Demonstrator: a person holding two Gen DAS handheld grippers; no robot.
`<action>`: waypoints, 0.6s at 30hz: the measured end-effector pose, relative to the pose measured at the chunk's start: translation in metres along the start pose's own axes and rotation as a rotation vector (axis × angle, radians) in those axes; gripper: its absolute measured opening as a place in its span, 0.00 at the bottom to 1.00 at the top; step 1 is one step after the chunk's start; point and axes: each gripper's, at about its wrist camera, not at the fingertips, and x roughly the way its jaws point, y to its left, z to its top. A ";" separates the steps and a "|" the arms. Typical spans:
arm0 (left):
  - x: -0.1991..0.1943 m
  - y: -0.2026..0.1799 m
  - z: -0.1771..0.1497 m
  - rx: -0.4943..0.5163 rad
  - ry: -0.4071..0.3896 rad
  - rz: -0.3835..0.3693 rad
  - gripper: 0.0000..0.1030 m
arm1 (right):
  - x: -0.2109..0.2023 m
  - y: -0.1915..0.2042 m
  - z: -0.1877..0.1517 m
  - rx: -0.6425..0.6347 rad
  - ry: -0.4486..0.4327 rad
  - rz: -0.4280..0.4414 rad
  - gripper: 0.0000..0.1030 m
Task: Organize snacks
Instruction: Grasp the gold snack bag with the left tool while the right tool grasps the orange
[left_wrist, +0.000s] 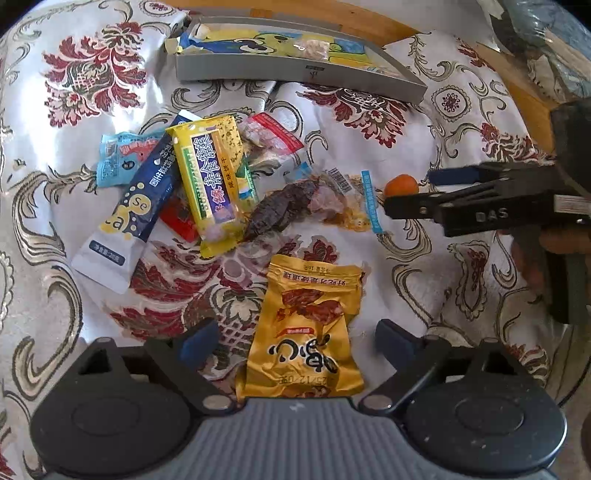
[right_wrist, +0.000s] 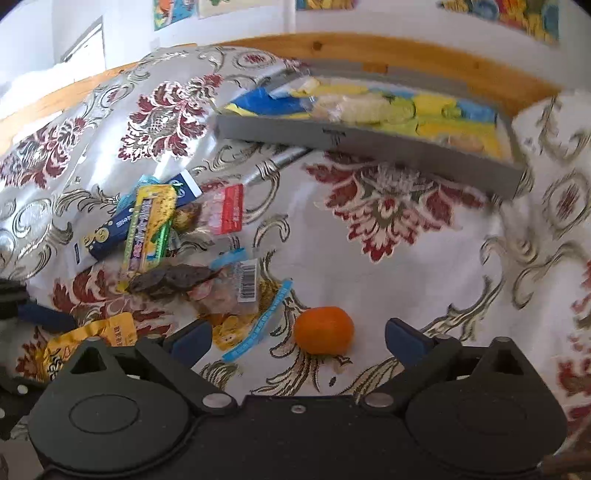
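right tool spread wide, straddling the small orange | orange lies near side of grey tray | close gently at widest girth, it may roll | left tool apart over gold snack packet

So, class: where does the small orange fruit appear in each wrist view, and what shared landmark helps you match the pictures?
Left wrist: orange at right, partly hidden behind the right gripper.
Right wrist: orange at lower centre, between the open jaws.
Shared landmark: grey tray.
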 end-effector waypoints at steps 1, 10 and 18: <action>0.000 0.001 0.000 -0.003 0.000 -0.003 0.88 | 0.004 -0.002 0.000 0.005 0.006 0.011 0.92; 0.003 0.001 0.000 0.011 -0.001 0.009 0.71 | 0.016 -0.002 -0.002 -0.001 0.021 0.087 0.74; 0.001 0.000 0.000 0.019 0.000 0.000 0.70 | 0.012 0.016 -0.006 -0.085 0.033 0.117 0.59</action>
